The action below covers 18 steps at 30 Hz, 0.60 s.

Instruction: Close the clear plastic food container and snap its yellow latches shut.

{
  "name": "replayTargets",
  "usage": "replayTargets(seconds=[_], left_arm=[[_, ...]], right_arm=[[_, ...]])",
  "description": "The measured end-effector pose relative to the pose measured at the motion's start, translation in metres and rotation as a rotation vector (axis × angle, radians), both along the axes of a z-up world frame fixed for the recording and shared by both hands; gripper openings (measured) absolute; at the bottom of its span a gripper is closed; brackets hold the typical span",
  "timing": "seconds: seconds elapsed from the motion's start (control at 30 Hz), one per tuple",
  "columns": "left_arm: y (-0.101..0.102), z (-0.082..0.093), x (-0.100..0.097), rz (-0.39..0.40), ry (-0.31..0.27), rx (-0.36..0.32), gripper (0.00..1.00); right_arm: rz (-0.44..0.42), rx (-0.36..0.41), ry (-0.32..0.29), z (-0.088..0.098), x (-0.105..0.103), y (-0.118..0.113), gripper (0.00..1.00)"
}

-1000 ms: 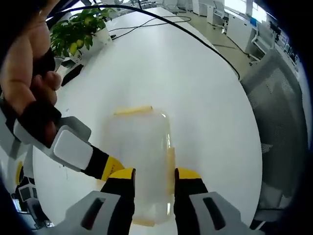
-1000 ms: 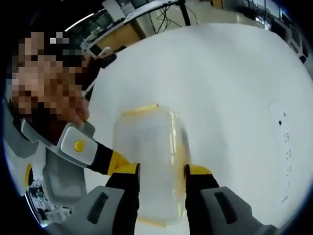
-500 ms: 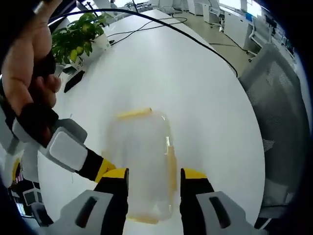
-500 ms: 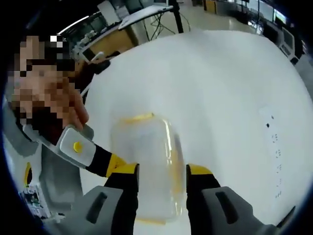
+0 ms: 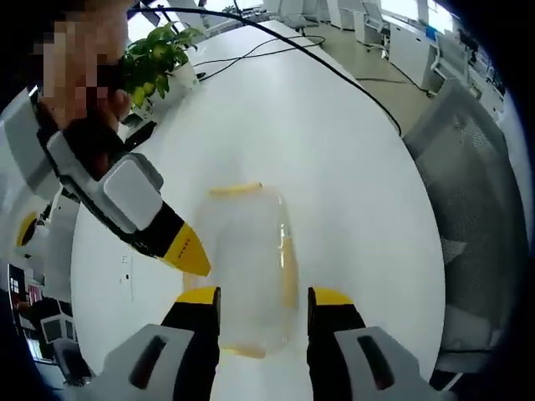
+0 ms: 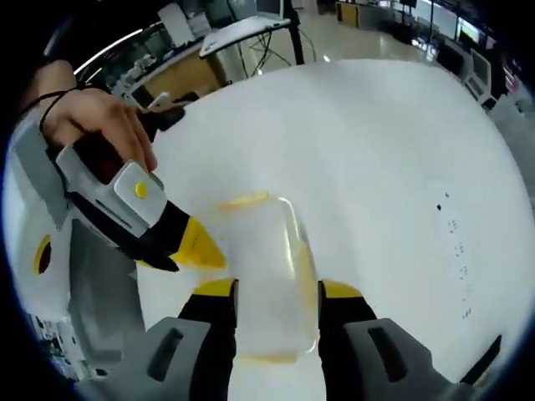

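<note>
Lying flat on the white table (image 5: 334,150), the clear plastic food container (image 5: 249,267) sits lengthwise ahead of both cameras, lid down on the tub. In the left gripper view the left gripper (image 5: 257,307) has its two yellow-tipped jaws spread to either side of the container's near end; whether the tips touch the walls cannot be told. A yellow latch (image 5: 235,190) runs along the far short edge, another yellow latch (image 5: 287,261) along the right long side, and a strip of yellow shows at the near edge between the jaws. The right gripper (image 5: 180,251) enters that view from the left, a hand (image 5: 88,138) wrapped round its grey body, its yellow tips drawn to a point just beside the container's left wall; contact uncertain. A potted plant (image 5: 159,50) and a black cable (image 5: 309,58) lie on the far part of the table, and a grey mesh chair (image 5: 472,192) stands off the right edge. In the right gripper view the container (image 6: 266,271) sits the same way between that view's own jaws, which stand wide apart, flanking its near end. The other gripper comes in from the left, tips pinched together near the container's left corner.
</note>
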<state>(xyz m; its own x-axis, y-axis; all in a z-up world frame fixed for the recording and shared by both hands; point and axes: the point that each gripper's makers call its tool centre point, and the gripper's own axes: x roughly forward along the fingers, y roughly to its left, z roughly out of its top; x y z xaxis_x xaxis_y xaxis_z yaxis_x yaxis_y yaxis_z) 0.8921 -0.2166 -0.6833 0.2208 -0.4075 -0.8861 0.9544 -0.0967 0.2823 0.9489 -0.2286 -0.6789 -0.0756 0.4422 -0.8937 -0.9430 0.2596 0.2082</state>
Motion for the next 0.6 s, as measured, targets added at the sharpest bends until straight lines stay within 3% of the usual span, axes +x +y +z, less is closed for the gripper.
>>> replayTargets(seconds=[0.1,0.6], left_arm=[[0.003,0.003,-0.001,-0.004,-0.025,0.004,0.35],[0.017,0.007,-0.001,0.100,-0.016,-0.053,0.35]], right_arm=[[-0.001,-0.003,-0.003,0.003,-0.006,-0.002,0.35],[-0.001,-0.007,-0.030,0.006,-0.042,-0.019,0.38]])
